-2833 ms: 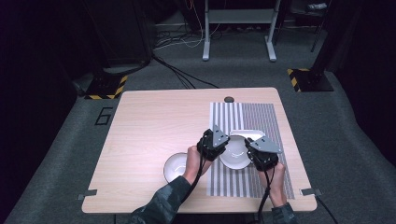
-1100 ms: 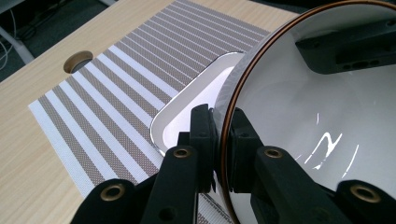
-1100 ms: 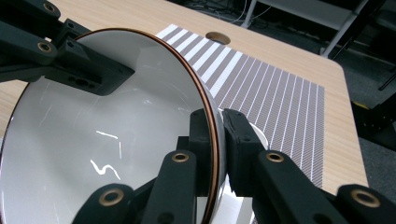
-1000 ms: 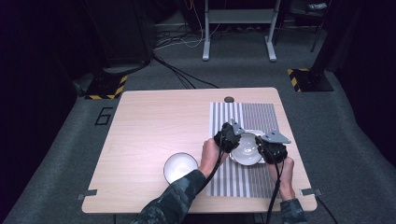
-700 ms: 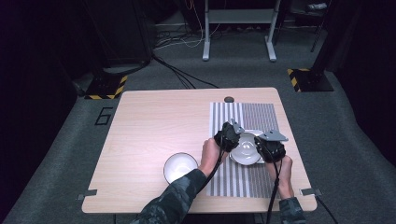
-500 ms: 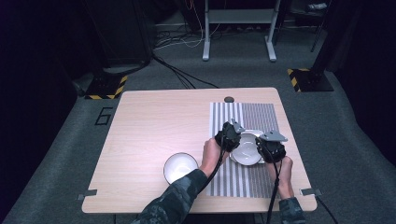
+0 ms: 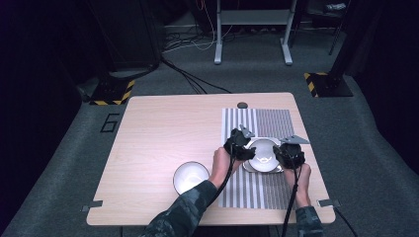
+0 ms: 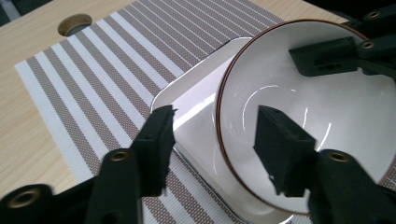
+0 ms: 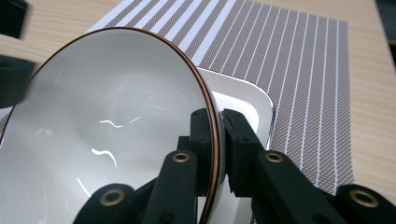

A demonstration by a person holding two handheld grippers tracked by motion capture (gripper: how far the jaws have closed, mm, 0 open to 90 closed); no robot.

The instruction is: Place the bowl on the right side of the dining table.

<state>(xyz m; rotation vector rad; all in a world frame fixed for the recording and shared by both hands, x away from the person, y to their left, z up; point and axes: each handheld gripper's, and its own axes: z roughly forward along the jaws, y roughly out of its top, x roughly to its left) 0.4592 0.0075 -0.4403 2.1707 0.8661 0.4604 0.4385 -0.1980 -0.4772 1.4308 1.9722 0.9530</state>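
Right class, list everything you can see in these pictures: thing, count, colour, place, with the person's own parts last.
Table: one, light wood, on grey floor.
Mat: one, white-and-brown striped, table's right side.
Tray: one, white, on the mat under the held bowl.
Held bowl: one, white with brown rim, tilted over the tray.
Near bowl: one, white, on bare wood left of the mat.
Right gripper: black, shut on the held bowl's rim.
Left gripper: black, open across the bowl's rim.
Sleeve: camouflage, bottom edge.

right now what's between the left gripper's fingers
The near rim of the tilted white bowl sits in the gap of the open left gripper in the left gripper view; its fingers are apart and not yet pressing on it.
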